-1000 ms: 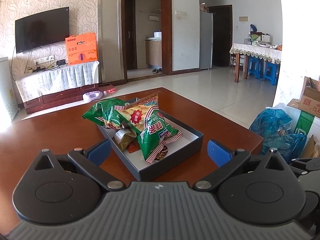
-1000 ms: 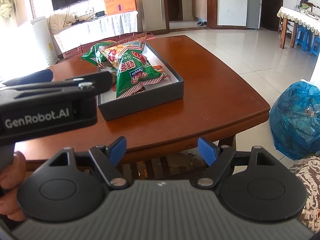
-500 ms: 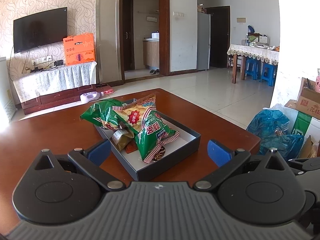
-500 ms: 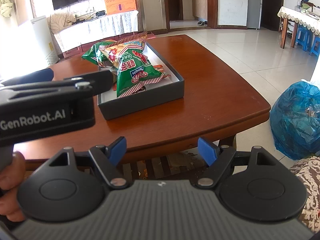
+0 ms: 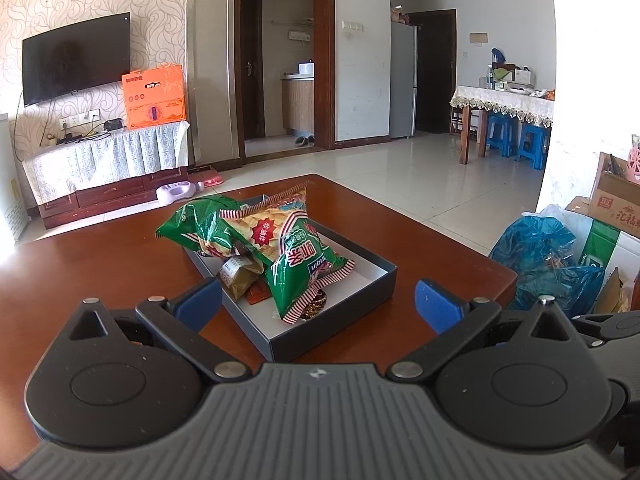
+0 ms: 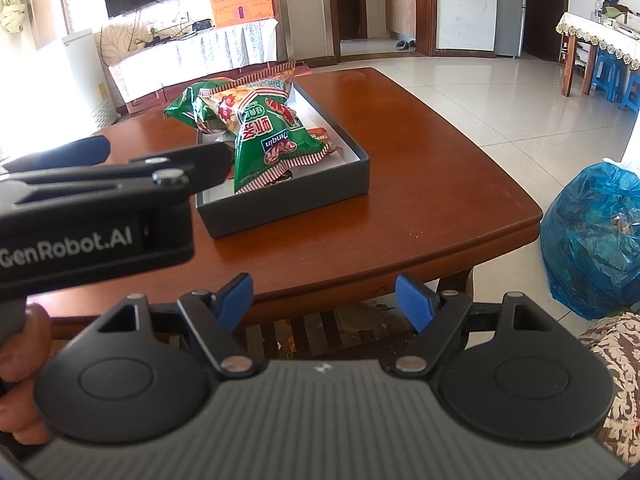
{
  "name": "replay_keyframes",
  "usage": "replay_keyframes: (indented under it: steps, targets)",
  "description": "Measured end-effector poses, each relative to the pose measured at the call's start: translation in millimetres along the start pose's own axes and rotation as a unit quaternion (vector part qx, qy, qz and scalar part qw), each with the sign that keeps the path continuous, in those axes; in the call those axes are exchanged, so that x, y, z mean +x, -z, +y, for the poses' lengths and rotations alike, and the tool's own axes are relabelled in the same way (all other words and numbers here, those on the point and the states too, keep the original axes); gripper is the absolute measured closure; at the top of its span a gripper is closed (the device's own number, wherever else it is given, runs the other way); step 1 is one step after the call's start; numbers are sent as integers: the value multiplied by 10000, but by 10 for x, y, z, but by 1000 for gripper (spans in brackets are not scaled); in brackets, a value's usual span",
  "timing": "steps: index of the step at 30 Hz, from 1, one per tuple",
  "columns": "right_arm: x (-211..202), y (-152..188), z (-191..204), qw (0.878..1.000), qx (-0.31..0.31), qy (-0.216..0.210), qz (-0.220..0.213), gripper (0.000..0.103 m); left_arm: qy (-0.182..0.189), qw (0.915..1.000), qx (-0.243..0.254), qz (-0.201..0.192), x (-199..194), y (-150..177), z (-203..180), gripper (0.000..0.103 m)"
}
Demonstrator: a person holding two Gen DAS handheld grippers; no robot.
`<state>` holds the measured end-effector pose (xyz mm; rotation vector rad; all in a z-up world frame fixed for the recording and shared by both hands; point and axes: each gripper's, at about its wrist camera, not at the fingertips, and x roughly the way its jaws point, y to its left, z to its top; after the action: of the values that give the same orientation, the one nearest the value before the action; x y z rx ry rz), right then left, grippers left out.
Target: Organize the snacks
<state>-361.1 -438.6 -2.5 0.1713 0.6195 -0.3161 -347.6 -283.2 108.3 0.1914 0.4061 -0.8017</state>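
At frame centre, the bags point(image 5: 280, 248) sit heaped in the box point(image 5: 340, 320); my left gripper point(image 5: 318, 304) and right gripper point(image 6: 324, 296) gape empty. I fear a careless grab topples the pile

My table point(image 5: 420, 240) was glossy polished wood; the box point(image 5: 344, 320) looked matt card, its bags point(image 5: 292, 256) shiny crinkled plastic.

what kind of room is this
Most likely a home living room that opens onto a dining area: a wall-mounted TV over a cloth-draped cabinet, a wooden coffee table holding a snack box, and a fridge by the doorways.
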Motion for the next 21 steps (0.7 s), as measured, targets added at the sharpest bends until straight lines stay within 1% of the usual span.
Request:
replay_keyframes:
  steps: [21]
  targets:
    - [6, 9, 4, 10000, -4, -7, 14, 23, 35, 10000, -9, 14, 17, -9, 2, 0]
